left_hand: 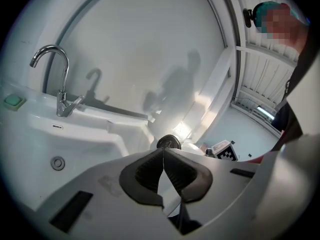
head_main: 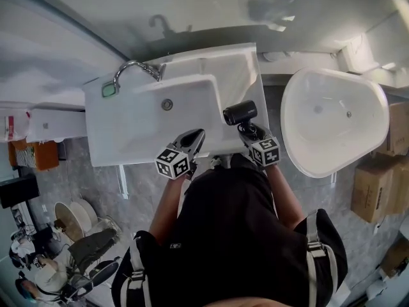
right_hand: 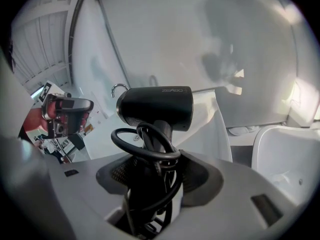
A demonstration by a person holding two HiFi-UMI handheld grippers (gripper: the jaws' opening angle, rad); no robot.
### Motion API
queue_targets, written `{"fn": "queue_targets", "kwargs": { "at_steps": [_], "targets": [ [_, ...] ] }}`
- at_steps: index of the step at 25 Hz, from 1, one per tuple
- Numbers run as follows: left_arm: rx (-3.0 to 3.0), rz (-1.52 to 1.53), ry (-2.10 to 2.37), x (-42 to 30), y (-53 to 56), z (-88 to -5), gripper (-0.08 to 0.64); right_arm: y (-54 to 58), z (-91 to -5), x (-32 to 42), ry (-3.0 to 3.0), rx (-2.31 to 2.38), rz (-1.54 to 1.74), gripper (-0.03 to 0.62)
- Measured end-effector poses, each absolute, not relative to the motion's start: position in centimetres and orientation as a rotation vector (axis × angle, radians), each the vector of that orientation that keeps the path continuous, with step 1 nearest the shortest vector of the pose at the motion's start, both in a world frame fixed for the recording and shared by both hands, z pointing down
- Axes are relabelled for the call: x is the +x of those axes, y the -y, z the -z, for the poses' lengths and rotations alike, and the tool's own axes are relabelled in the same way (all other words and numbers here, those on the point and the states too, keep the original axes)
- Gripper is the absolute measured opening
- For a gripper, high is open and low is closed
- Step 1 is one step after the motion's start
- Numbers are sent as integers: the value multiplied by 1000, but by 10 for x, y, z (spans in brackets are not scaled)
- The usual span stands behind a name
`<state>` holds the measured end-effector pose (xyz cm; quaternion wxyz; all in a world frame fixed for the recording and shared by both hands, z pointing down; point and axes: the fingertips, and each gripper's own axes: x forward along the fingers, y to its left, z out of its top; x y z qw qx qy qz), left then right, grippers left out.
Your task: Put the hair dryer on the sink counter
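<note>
A chrome faucet point(head_main: 131, 68) arches over the basin point(head_main: 147, 117) at the back left. A small green object point(head_main: 110, 89) sits just beside its base, and a round drain point(head_main: 167, 104) is set in the basin's floor. To the right, apart from the sink, stands a white oval tub point(head_main: 300, 139), with cardboard boxes point(head_main: 374, 190) beyond it.

The counter point(head_main: 246, 69) is white and glossy, one piece with the basin, and backs onto a white wall. The floor point(head_main: 83, 171) is grey, stone-patterned tile.

My right hand-held gripper point(head_main: 249, 128) is clamped on the handle of the black hair dryer point(head_main: 240, 112). Its jaws are held fairly wide by the handle and the black cord point(right_hand: 145, 149) looped round it. The dryer's barrel lies crosswise above the jaws, over the counter's flat strip right of the basin, near the front edge. I cannot tell whether it touches the counter. My left hand-held gripper point(head_main: 193, 138) has its jaws closed tip to tip with nothing between them. It hangs over the basin's front rim, just left of the dryer.
</note>
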<state>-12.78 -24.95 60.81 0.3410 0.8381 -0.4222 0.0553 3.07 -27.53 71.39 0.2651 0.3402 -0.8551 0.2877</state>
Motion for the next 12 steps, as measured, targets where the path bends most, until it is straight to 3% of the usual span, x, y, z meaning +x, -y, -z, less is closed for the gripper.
{"fn": "queue_targets", "kwargs": {
  "at_steps": [12],
  "targets": [
    [2110,-166,1202,-137,239,-607,16,314,-763,23,2170,913,-838,298]
  ]
}}
